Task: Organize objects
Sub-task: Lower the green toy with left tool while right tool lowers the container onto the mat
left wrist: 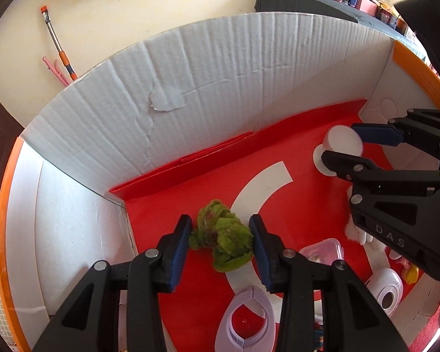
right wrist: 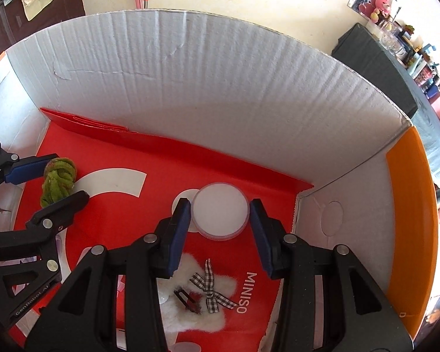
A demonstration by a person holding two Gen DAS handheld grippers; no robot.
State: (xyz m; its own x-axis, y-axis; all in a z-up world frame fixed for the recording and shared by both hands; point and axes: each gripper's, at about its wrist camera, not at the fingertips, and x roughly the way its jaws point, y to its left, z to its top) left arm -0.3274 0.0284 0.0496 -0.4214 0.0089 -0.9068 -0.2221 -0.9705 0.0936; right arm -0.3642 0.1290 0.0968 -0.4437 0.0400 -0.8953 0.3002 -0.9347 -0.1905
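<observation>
A green fuzzy scrunchie (left wrist: 223,243) lies on the red floor of a white cardboard box (left wrist: 220,82). My left gripper (left wrist: 221,242) is shut on it, both pads pressing its sides; it also shows in the right wrist view (right wrist: 57,182). A white round lidded jar (right wrist: 220,214) stands on the red floor near the box's right corner. My right gripper (right wrist: 220,215) is open around it, its jaws close to both sides of the jar with a small gap. The jar (left wrist: 341,142) and right gripper (left wrist: 344,143) also show in the left wrist view.
On the red floor lie a white fluffy hair clip with a checked bow (right wrist: 202,290), a lavender visor-shaped piece (left wrist: 246,319), a small pink clear box (left wrist: 322,252) and a white round device (left wrist: 387,290). The box walls stand close behind and at both sides.
</observation>
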